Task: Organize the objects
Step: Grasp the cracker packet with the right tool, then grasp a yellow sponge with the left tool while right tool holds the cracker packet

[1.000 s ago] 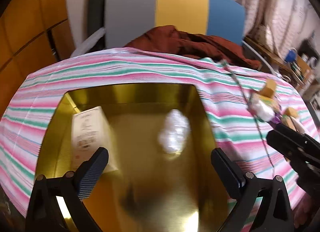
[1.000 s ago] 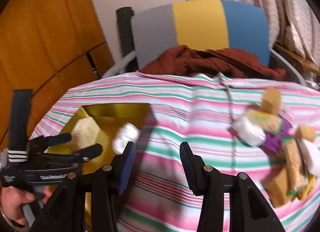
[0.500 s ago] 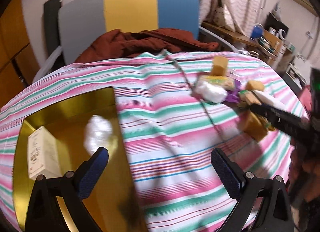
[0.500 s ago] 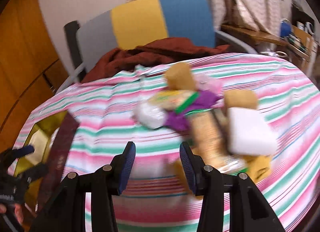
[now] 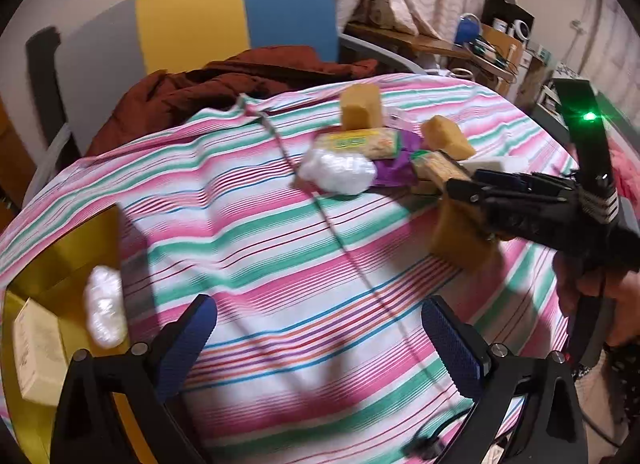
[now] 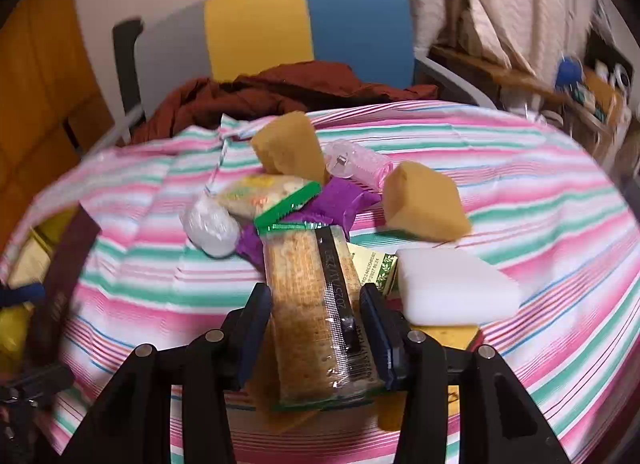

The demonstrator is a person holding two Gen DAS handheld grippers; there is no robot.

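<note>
A pile of objects lies on the striped tablecloth (image 5: 280, 232): yellow sponges (image 6: 424, 203), cracker packets, a purple wrapper (image 6: 340, 199), a white plastic-wrapped ball (image 6: 210, 227) and a white block (image 6: 456, 288). My right gripper (image 6: 316, 328) straddles a long cracker packet (image 6: 308, 304), fingers open on either side of it; I cannot tell if the pads touch. My left gripper (image 5: 320, 340) is open and empty above the cloth. The gold tray (image 5: 60, 264) at left holds a white wrapped ball (image 5: 105, 312) and a cream box (image 5: 38, 352).
A chair (image 6: 280, 27) with a brown garment (image 6: 280, 91) stands behind the table. A cluttered desk (image 5: 480, 47) is at the back right. A cable (image 5: 332, 223) runs across the cloth.
Both grippers swung right, away from the gold tray. My right gripper moved onto the pile and now has the cracker packet between its fingers. My left gripper stayed open and empty.
</note>
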